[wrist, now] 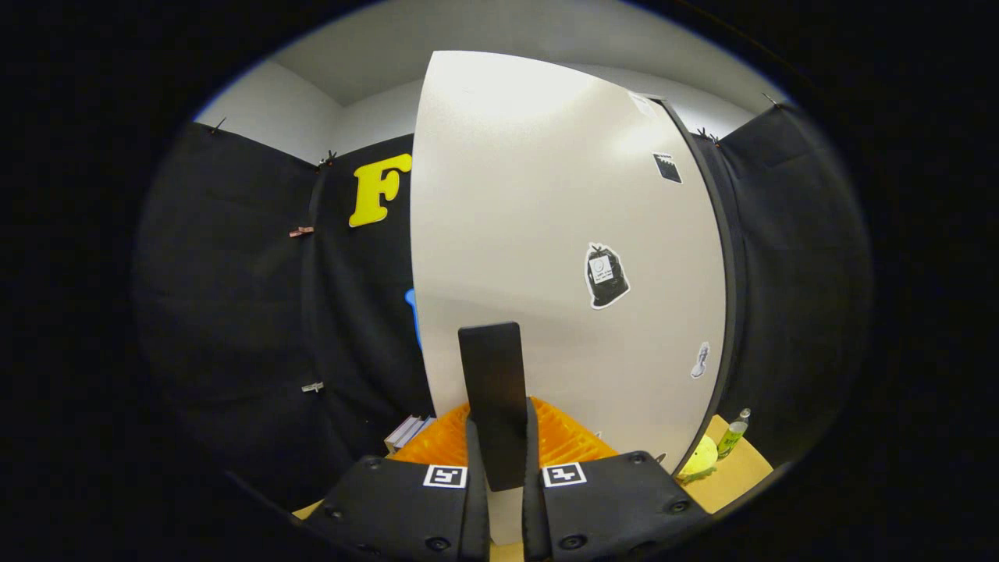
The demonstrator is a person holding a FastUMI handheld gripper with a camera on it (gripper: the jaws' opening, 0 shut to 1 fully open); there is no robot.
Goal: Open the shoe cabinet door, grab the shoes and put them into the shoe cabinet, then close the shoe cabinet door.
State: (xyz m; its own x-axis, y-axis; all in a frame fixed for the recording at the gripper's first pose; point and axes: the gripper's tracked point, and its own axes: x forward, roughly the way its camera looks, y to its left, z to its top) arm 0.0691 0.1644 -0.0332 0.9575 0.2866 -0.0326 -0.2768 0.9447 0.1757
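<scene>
Door point(546, 234) handle point(492, 390) sits clamped between the gripper point(499, 457) fingers, narrow and pinching it; opening step underway, I'd say. Next: pull steadily, swinging it outward.

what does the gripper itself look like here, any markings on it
The gripper has two dark, rounded body halves studded with round screws. Each half carries a square black-and-white marker tag near its inner edge. Two narrow fingers run forward from between the halves.

Black cloth walls point(234, 312) pinned with clips — pale wall point(265, 109) and ceiling point(437, 31) above.
</scene>
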